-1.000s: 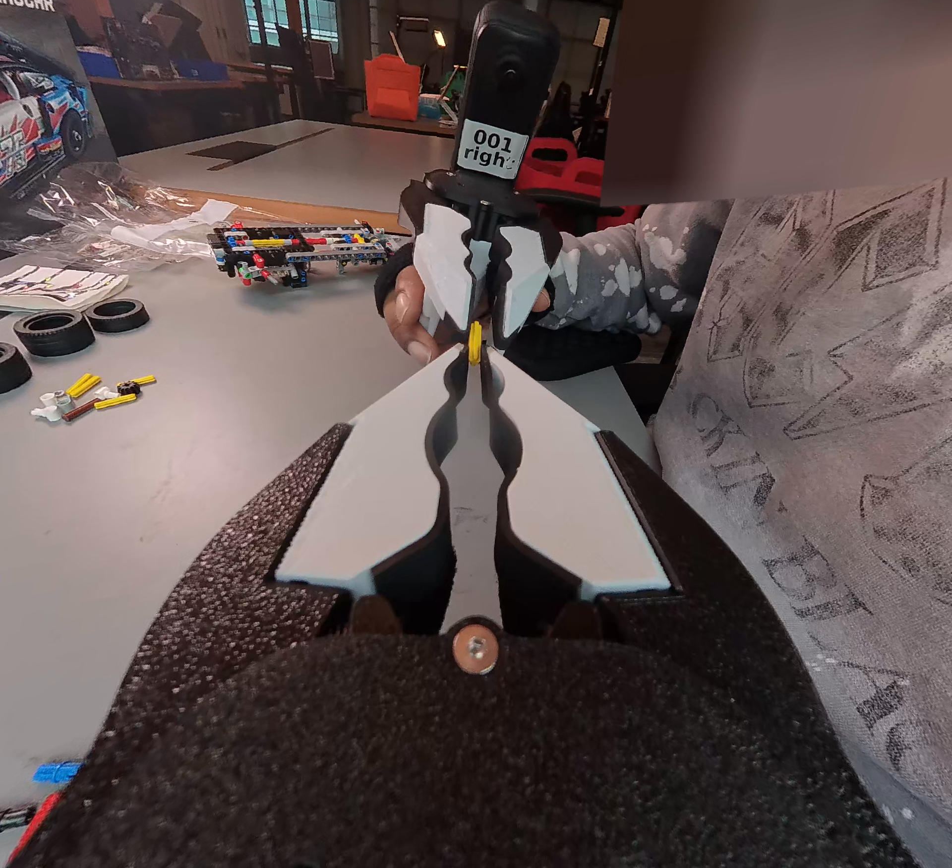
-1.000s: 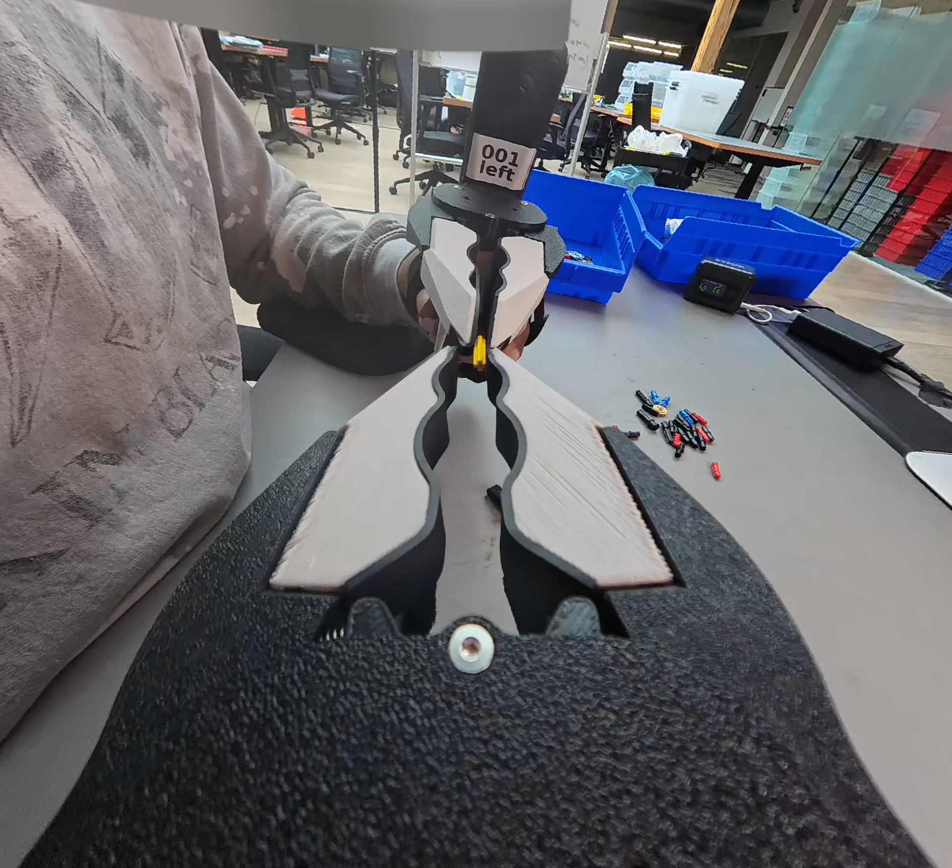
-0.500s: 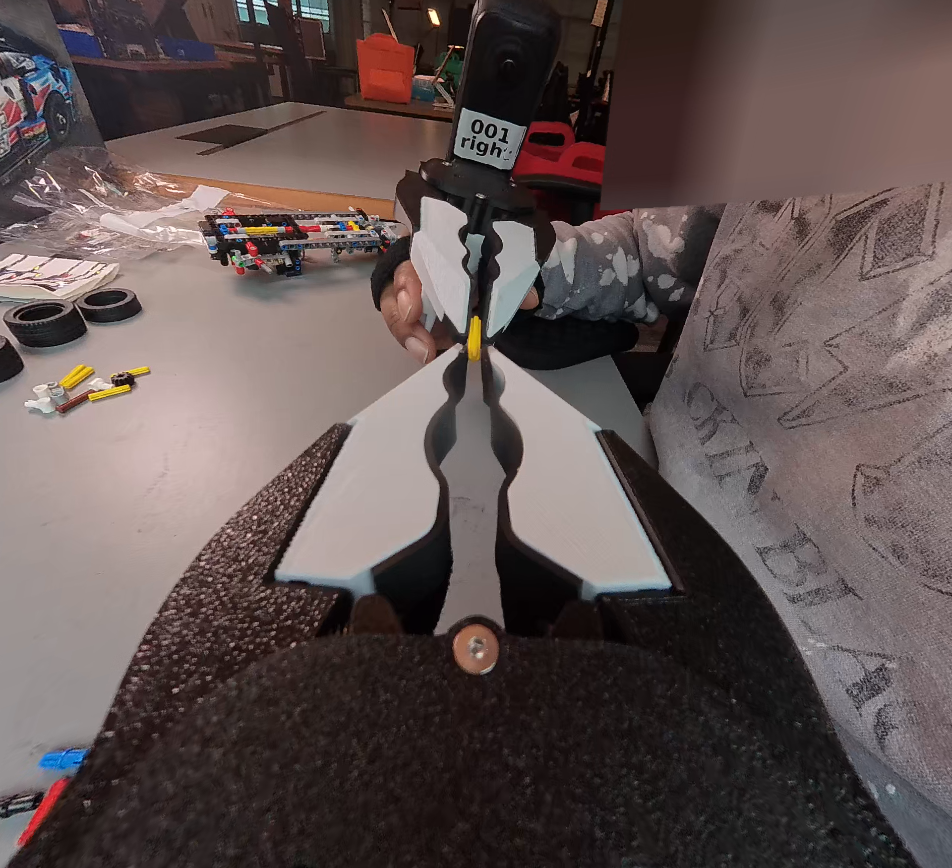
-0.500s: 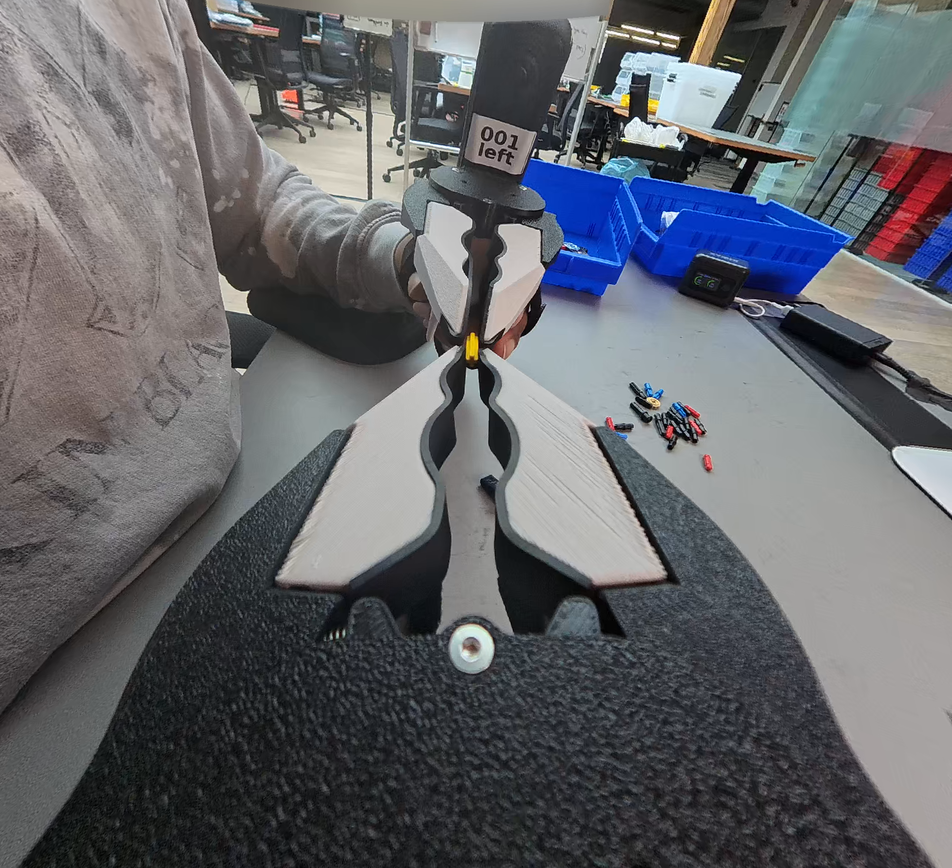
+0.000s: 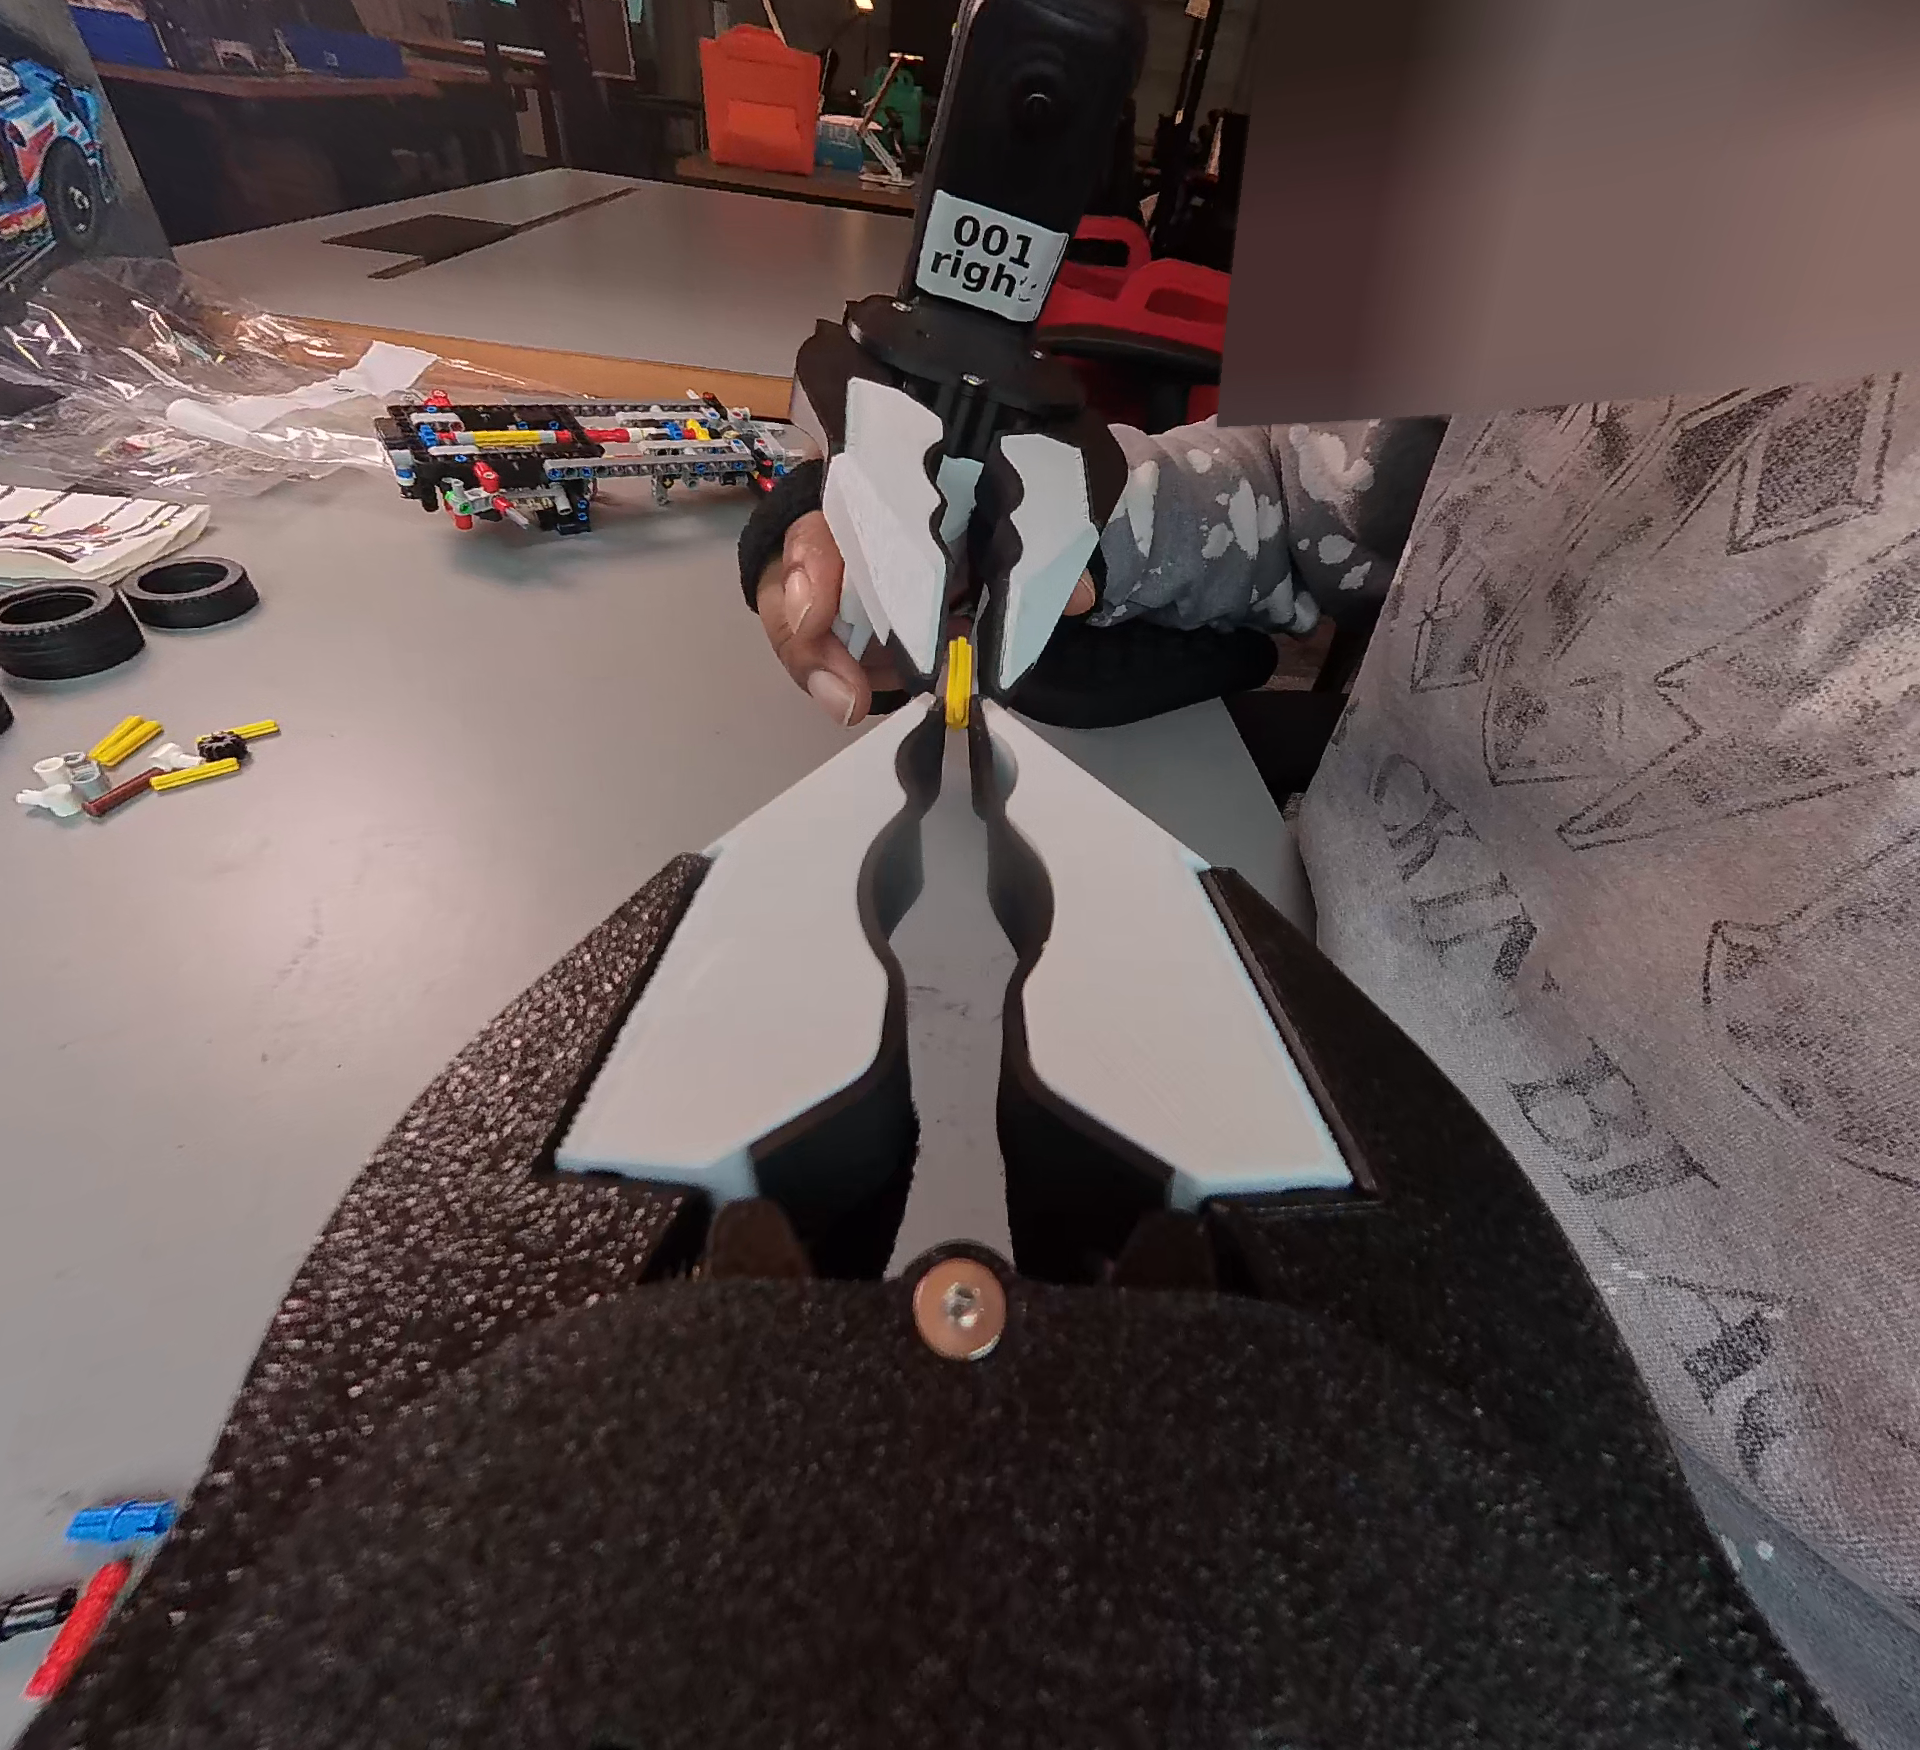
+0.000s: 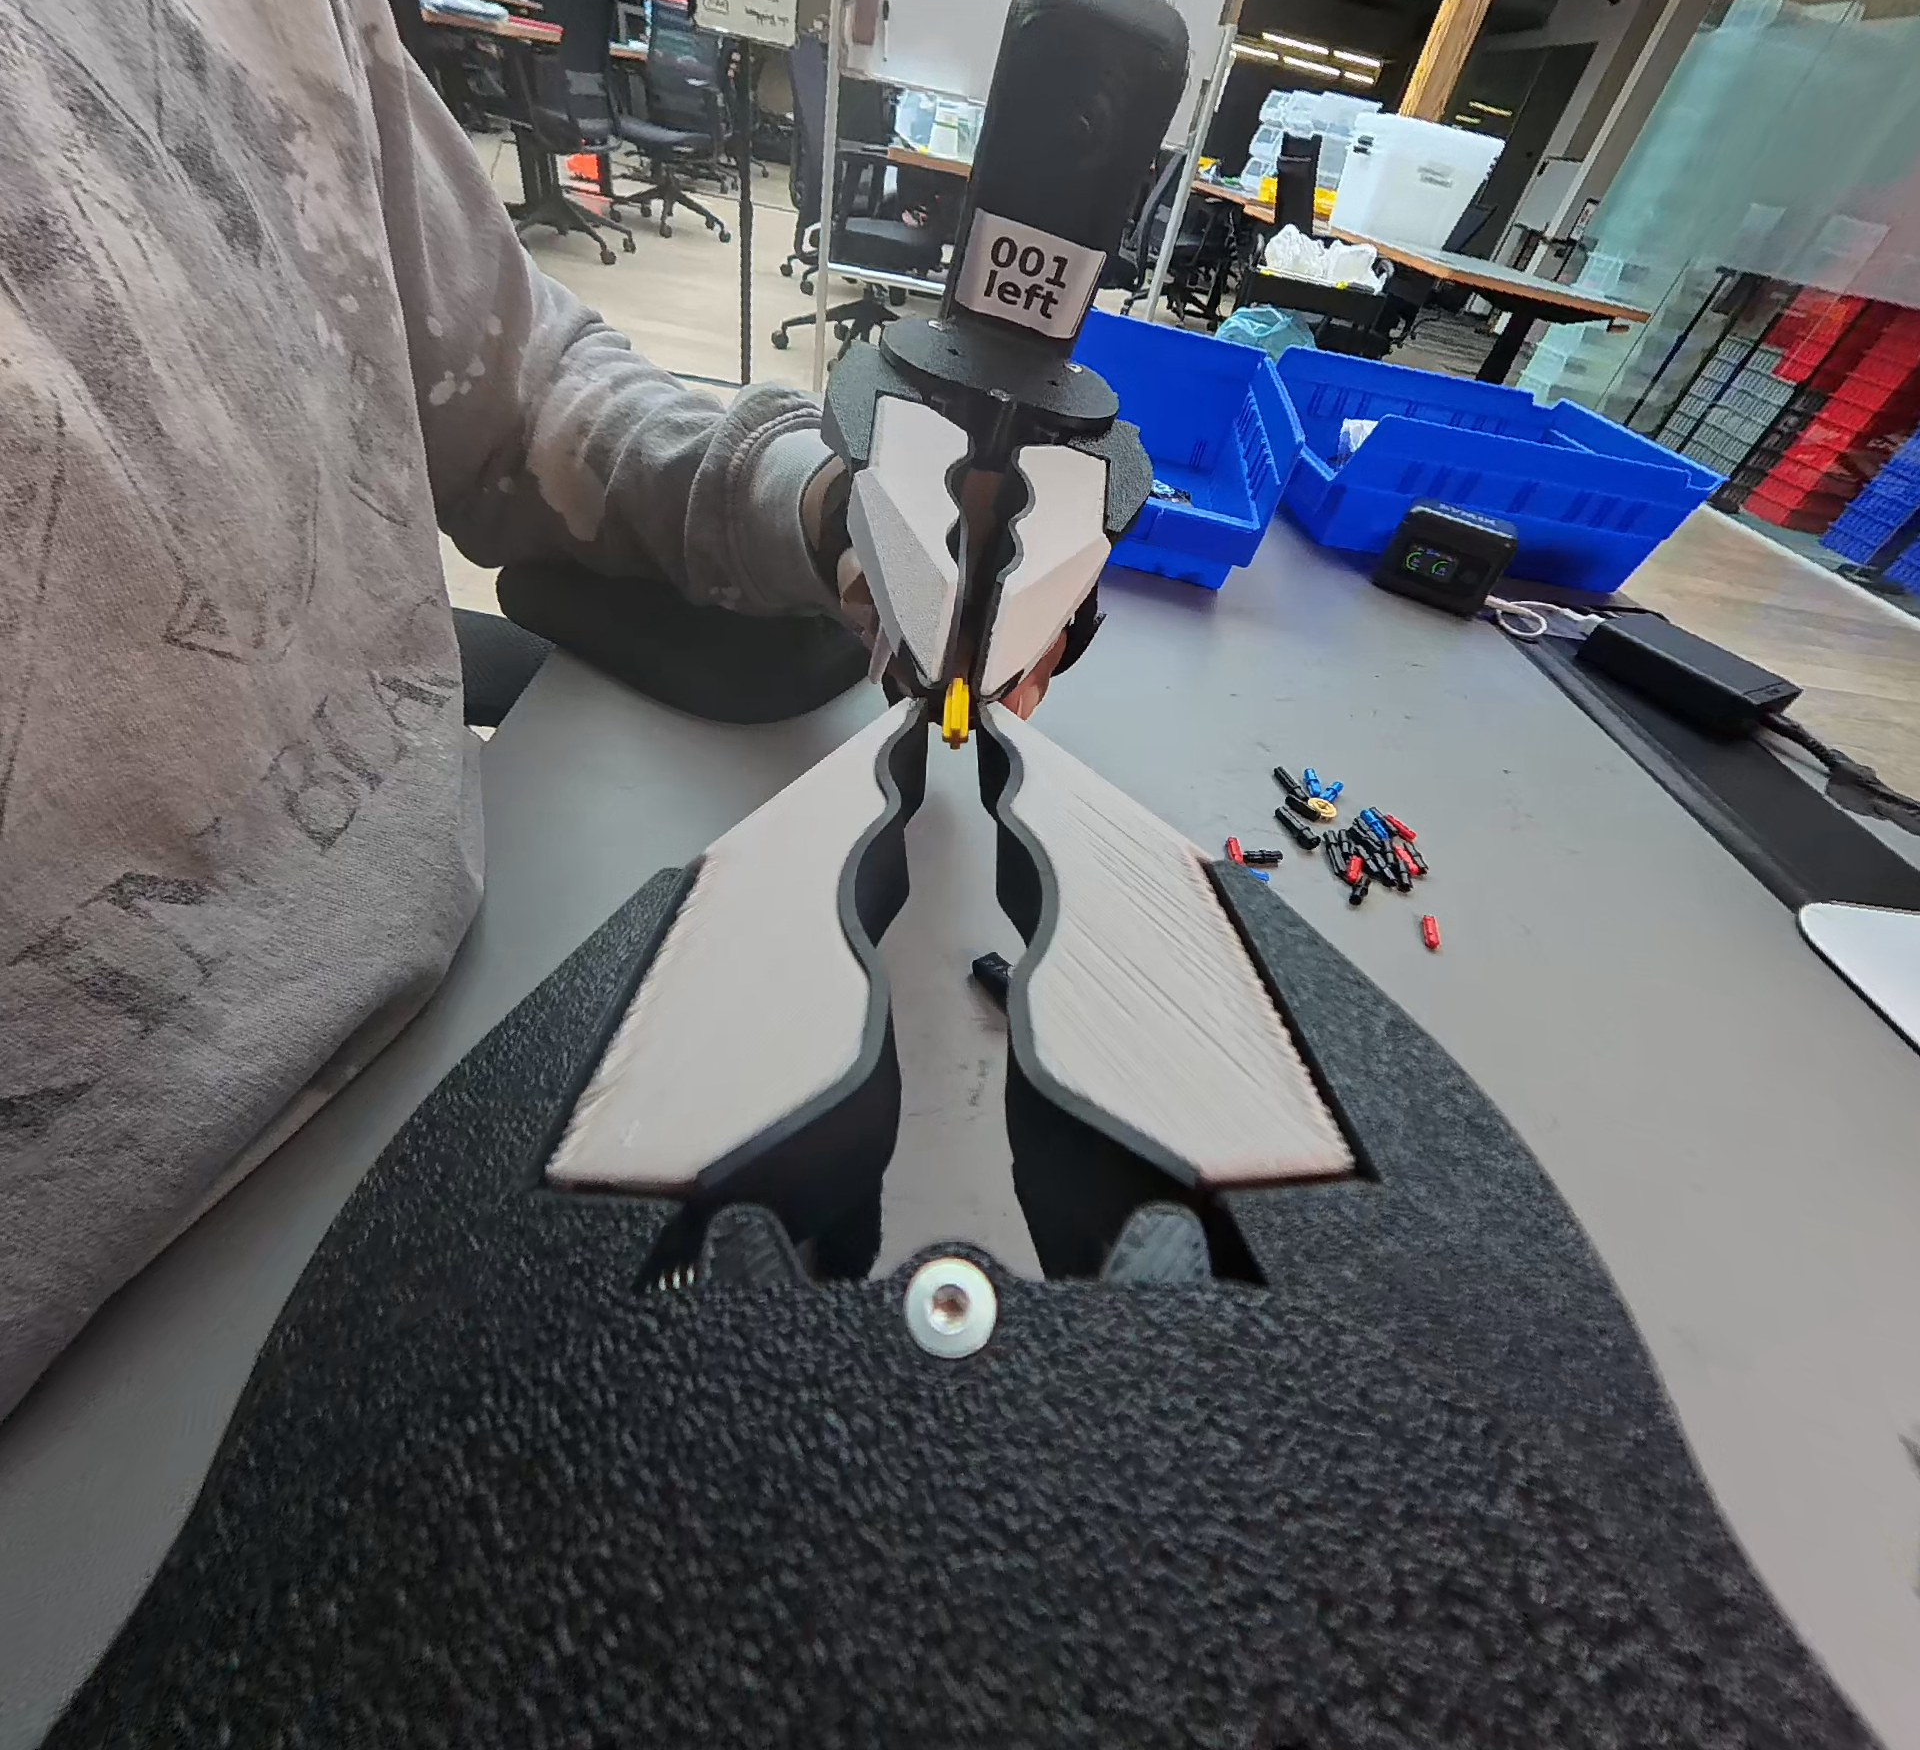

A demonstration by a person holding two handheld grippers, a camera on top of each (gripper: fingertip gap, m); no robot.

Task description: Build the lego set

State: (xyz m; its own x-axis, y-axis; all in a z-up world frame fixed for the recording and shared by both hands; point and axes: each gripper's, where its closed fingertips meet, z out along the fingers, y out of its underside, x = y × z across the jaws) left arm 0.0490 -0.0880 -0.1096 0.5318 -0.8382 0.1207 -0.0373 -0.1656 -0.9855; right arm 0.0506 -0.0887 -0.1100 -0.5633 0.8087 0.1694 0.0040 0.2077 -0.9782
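My two grippers meet tip to tip above the grey table's near edge. My left gripper is shut on a small yellow Lego piece, which stands upright. My right gripper faces it from the far side. In the right wrist view my right gripper has its jaws narrowly apart around the same yellow piece, with the left gripper opposite. The part-built black Lego chassis lies on the table at the back left.
Black tyres, a paper sheet and small yellow and white parts lie at the left. A pile of black, blue and red pins and blue bins are at the right. The person's torso is close by.
Both grippers stay tip to tip with the yellow piece between them. The pair has shifted only slightly, and the background has drifted a little in both views.
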